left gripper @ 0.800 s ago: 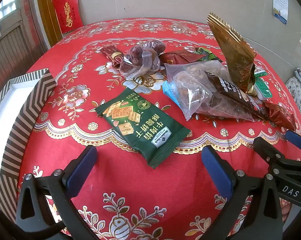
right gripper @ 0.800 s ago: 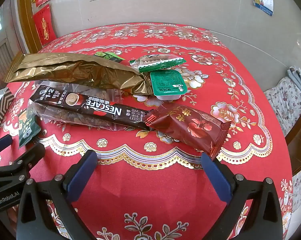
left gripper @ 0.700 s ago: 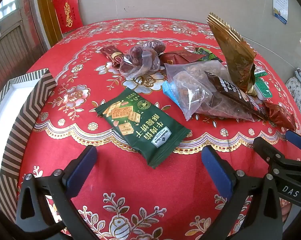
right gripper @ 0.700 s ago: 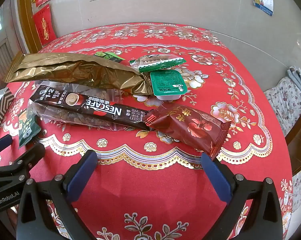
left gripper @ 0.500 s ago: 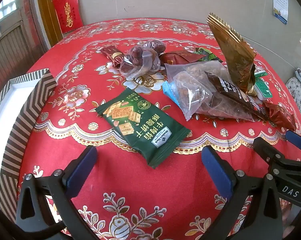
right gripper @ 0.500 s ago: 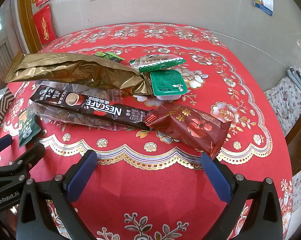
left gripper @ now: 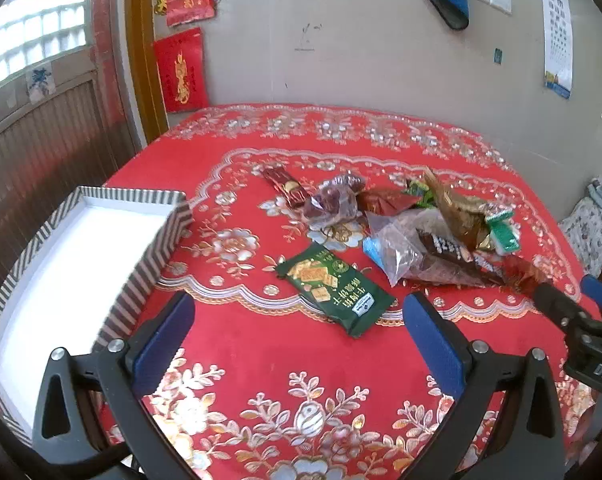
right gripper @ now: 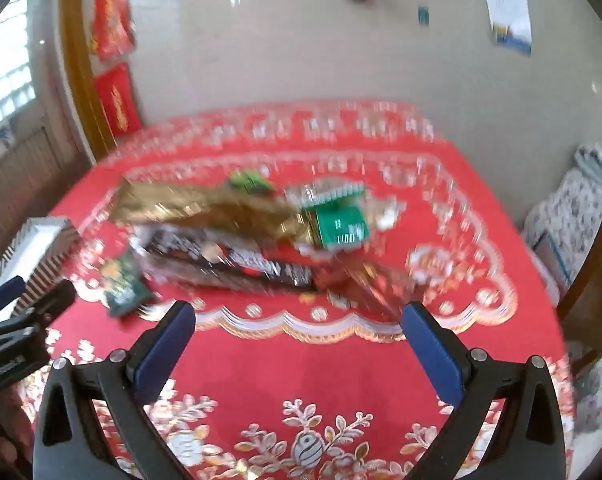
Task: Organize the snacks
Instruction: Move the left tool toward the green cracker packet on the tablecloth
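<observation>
Hovering over a red floral tablecloth (left gripper: pixel 301 360), my left gripper (left gripper: pixel 297 332) hangs spread wide, its blue-padded fingers (left gripper: pixel 161 340) holding nothing and touching nothing. My right gripper (right gripper: pixel 297 336) is likewise released and empty, its black frame and blue pads apart above the cloth's gold scalloped border; its view is smeared with motion blur.

The snacks lie in a loose heap across the middle of the round table. Nearest my left gripper, flat on the cloth and apart from the heap, is a dark green cracker packet (left gripper: pixel 335 290), glossy, rectangular, printed with square crackers and white characters. Beyond it, a crumpled clear plastic bag (left gripper: pixel 393 248) with brownish contents lies under a long dark coffee-stick packet (left gripper: pixel 457 256). A wrinkled gold foil bag (left gripper: pixel 457 212) stands tilted above them, touching a small green-lidded cup (left gripper: pixel 505 236). A knotted clear bag of dark dates (left gripper: pixel 333 204) sits farther back, beside a slim maroon bar wrapper (left gripper: pixel 287 190). A shiny maroon packet (left gripper: pixel 519 270) lies at the heap's right end, near my right gripper's tip.

At the table's left edge sits a box lid (left gripper: pixel 153 256) with striped brown-and-white walls and a plain white inside.
</observation>
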Available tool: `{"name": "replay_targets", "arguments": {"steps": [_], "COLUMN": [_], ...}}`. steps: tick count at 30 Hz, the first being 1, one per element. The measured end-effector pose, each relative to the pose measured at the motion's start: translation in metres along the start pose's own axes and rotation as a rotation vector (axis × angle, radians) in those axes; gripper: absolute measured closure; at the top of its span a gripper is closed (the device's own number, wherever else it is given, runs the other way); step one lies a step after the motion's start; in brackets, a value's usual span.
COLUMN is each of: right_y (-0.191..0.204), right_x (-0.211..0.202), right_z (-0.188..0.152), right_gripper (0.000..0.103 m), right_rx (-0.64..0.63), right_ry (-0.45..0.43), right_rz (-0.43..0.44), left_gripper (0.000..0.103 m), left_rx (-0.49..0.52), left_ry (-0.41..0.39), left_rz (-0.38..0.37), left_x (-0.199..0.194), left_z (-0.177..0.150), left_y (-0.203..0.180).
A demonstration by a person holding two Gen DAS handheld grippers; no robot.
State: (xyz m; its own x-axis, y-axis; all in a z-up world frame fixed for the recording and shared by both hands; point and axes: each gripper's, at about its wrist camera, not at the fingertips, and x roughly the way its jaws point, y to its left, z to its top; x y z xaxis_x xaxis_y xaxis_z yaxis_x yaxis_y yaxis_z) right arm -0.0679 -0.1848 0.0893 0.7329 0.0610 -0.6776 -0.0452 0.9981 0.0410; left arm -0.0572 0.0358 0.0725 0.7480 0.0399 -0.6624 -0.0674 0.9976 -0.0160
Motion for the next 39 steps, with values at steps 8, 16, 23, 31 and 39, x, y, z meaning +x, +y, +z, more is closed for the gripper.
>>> {"name": "replay_targets", "arguments": {"steps": [8, 16, 23, 31, 39], "right_y": [0.027, 0.037, 0.038, 0.036, 0.041], "right_x": [-0.026, -0.035, -0.039, -0.041, -0.048], "right_z": [0.006, 0.001, -0.002, -0.003, -0.006], "right_gripper": [0.000, 0.000, 0.000, 0.000, 0.000], "right_rx": [-0.077, -0.104, -0.107, -0.108, -0.154], "right_ry": [-0.083, -0.111, -0.128, -0.137, -0.181], "right_rz": [0.079, 0.127, 0.148, 0.159, 0.162], "left_gripper": [0.000, 0.000, 0.000, 0.000, 0.000], "left_rx": [-0.006, -0.014, -0.023, -0.018, -0.011], "left_ry": [-0.066, -0.085, -0.073, -0.052, -0.061], "left_rz": [0.029, 0.017, 0.019, 0.016, 0.028], "left_x": [-0.025, -0.029, -0.024, -0.018, -0.015], "left_z": [0.003, 0.001, -0.001, -0.003, -0.004], "left_y": [0.010, 0.015, 0.016, 0.013, 0.011]}}
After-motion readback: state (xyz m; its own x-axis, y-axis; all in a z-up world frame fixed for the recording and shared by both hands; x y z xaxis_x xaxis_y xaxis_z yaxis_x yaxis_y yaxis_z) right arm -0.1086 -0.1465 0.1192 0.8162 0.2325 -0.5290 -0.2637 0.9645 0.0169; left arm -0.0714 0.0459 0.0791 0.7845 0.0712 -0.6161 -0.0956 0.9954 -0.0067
